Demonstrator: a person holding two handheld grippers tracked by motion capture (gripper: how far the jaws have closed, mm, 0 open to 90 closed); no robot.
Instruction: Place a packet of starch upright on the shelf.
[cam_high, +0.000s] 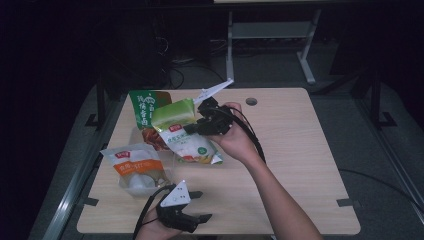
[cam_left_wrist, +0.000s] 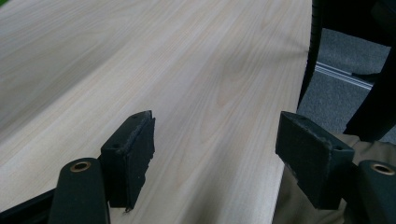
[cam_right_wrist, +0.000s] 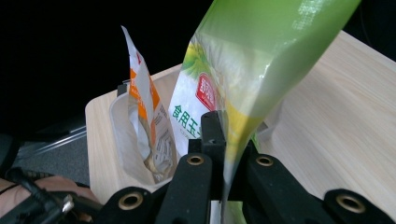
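1. Between the black jaws of the right gripper (cam_right_wrist: 223, 154), clamped tight, sits a thin edge of the green-and-white bag (cam_high: 186, 131); the bag hangs lifted over the table's (cam_high: 300, 150) middle left.
2. Just left of it and nearer, the orange-labelled bag (cam_high: 134, 167) already stands in the clear tub (cam_right_wrist: 122, 140), so that part looks done.
3. Judging by this, the held bag is about midway: picked up, not yet set in the tub.
4. Behind it, farther off, a dark green packet (cam_high: 146, 107) seems left to handle.
5. At the near edge, the left gripper (cam_left_wrist: 215, 154) hangs with jaws wide apart, nothing between them, above bare wood.
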